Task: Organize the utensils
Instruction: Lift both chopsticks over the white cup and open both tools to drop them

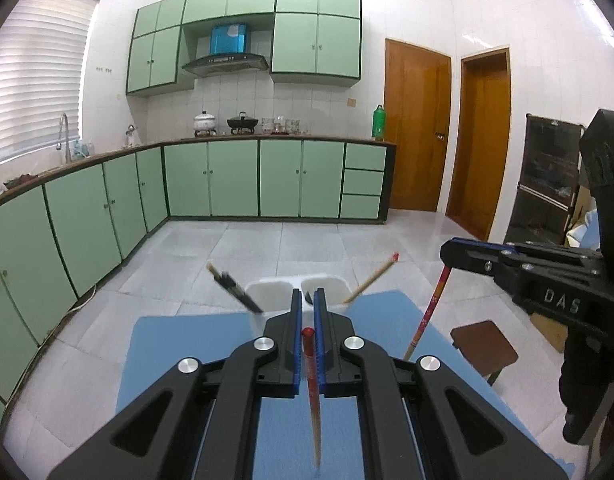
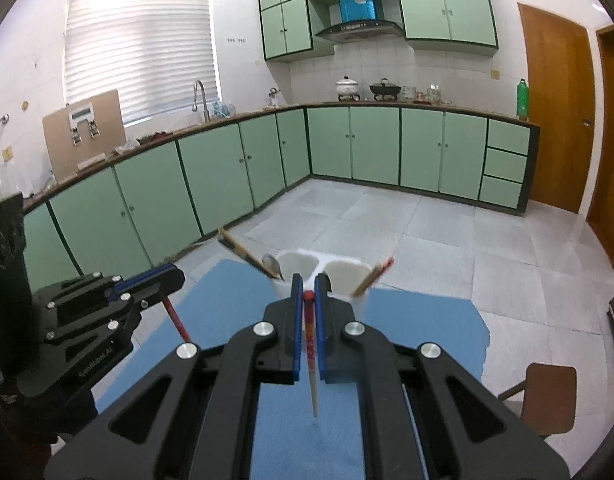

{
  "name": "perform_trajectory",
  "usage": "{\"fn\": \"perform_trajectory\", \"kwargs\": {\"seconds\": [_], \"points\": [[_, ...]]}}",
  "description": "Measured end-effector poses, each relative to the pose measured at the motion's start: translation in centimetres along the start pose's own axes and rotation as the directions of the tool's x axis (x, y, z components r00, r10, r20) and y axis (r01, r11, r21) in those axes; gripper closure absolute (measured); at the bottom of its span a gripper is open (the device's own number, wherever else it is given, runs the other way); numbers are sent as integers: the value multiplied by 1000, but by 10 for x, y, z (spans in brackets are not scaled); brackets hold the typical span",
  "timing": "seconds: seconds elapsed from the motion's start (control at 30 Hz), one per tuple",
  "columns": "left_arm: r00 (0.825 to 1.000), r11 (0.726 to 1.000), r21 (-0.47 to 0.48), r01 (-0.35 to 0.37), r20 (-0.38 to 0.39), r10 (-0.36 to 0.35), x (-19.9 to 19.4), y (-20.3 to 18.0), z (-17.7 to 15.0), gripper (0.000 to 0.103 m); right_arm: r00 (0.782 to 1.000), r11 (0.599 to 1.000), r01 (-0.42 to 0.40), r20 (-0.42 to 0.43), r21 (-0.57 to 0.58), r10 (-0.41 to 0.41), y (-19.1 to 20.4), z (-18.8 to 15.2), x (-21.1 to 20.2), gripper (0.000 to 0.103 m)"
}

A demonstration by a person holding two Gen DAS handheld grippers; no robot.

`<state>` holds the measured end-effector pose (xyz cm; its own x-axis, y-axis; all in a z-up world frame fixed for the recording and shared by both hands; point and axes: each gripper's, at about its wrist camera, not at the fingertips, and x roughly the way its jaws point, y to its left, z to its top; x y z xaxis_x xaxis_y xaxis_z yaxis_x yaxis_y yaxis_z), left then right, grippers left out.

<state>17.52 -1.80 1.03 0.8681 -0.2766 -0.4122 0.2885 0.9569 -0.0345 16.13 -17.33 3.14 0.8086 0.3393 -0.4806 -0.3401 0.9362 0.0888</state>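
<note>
Both claws pinch one red-capped chopstick each: left gripper (image 1: 306,300), chopstick (image 1: 311,380); right gripper (image 2: 306,286), chopstick (image 2: 310,344). White two-cup holder (image 2: 339,268) already holds two chopsticks, probably a spoon. These two remain.

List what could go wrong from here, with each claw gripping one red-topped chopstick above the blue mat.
1. Each chopstick is pinched near its top, with the long end hanging free; it may pivot and miss the white holder.
2. Chopsticks already leaning out of the holder could get knocked.
3. The left claw and right claw are close together and may collide.
</note>
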Motion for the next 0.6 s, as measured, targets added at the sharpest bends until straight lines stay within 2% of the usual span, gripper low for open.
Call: {"fn": "perform_trajectory", "kwargs": {"seconds": [0.33,0.43,0.6], "points": [[990,1000,26,-12,140,8,1,1,68,98,985,1000,22,170,-18,-18,-14,79,-17,98],[982,999,23,-27,190,22,8,2,94,98,975,999,34,218,-1,-33,-25,103,-12,98],[970,998,14,-68,235,63,40,4,125,98,968,998,51,244,37,-59,-45,121,12,98]]}}
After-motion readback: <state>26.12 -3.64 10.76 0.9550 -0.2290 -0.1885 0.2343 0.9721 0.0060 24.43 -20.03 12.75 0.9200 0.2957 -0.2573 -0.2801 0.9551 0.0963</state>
